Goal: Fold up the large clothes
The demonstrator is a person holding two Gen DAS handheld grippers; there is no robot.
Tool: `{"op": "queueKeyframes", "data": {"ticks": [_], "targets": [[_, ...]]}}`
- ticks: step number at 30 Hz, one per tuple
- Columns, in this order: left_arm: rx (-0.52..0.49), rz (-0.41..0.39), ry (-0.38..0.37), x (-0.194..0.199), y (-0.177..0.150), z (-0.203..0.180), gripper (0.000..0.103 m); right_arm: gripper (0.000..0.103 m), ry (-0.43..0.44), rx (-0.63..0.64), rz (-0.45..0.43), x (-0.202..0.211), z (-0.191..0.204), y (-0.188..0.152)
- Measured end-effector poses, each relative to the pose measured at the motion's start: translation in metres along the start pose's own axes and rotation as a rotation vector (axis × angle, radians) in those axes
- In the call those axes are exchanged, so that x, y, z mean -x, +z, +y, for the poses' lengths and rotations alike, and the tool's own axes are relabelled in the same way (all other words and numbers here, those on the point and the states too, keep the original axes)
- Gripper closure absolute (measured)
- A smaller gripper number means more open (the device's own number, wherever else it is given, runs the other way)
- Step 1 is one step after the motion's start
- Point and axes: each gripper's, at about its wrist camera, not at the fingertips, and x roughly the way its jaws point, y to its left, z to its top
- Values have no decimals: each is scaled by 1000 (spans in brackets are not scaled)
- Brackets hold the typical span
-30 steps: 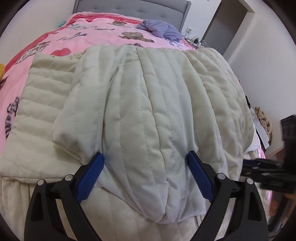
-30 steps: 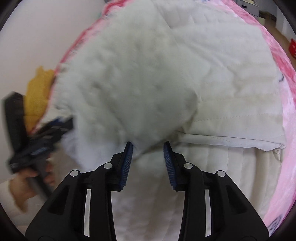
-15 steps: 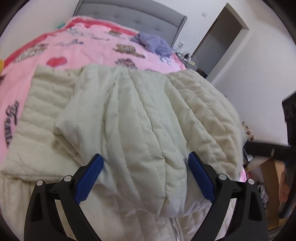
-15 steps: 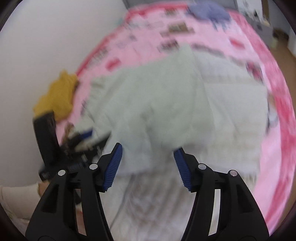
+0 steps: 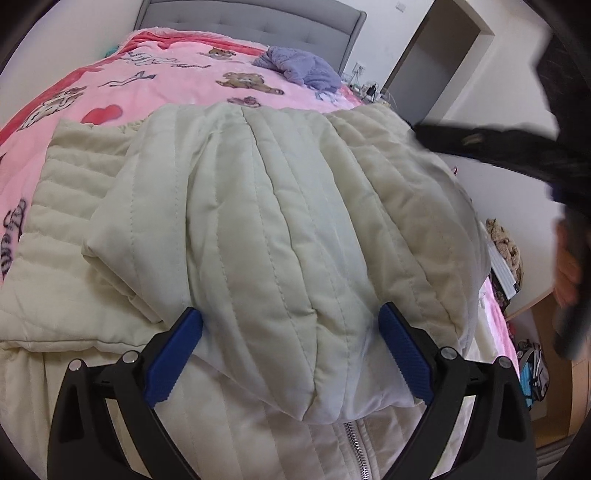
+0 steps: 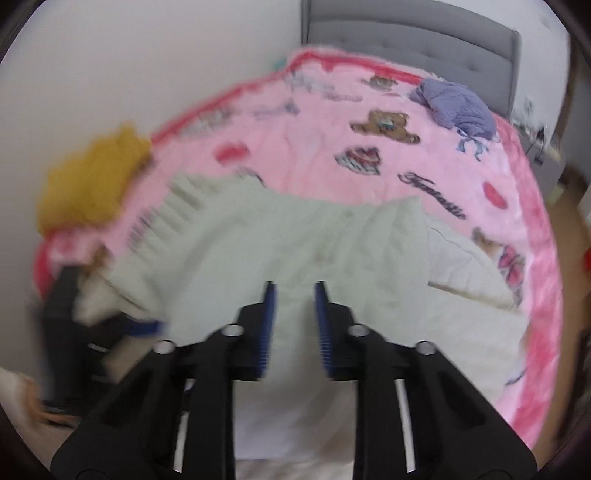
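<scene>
While it lay spread over the foot of the pink bedspread point(image 5: 177, 85), the scene read thus:
Jacket: the cream quilted jacket point(image 5: 280, 229) was partly folded, one panel doubled over its zipped front.
Left gripper: the left gripper point(image 5: 291, 343) stood wide, blue pads either side of the folded bulge; whether they pressed it could not be told.
Right gripper: the right gripper point(image 6: 294, 325), blurred above the jacket, had just been closing, jaws nearly together, nothing between them.
Beyond the jacket: a purple garment point(image 5: 303, 68) near the grey headboard point(image 5: 251, 22); a yellow garment point(image 6: 88, 177) at the bedspread's wall-side edge.
</scene>
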Motion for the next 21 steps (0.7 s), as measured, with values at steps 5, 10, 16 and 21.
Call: {"op": "queueKeyframes", "data": {"ticks": [5, 10, 16, 21], "targets": [[-29, 24, -5, -3, -3, -4, 5, 103, -88, -113, 112, -28, -40, -39], [-158, 53, 28, -15, -16, -19, 5, 103, -24, -274, 119, -51, -65, -72], [-157, 44, 23, -19, -19, -15, 5, 103, -83, -268, 164, -66, -56, -70], [-181, 49, 3, -1, -14, -18, 5, 94, -91, -261, 118, -41, -46, -60]]}}
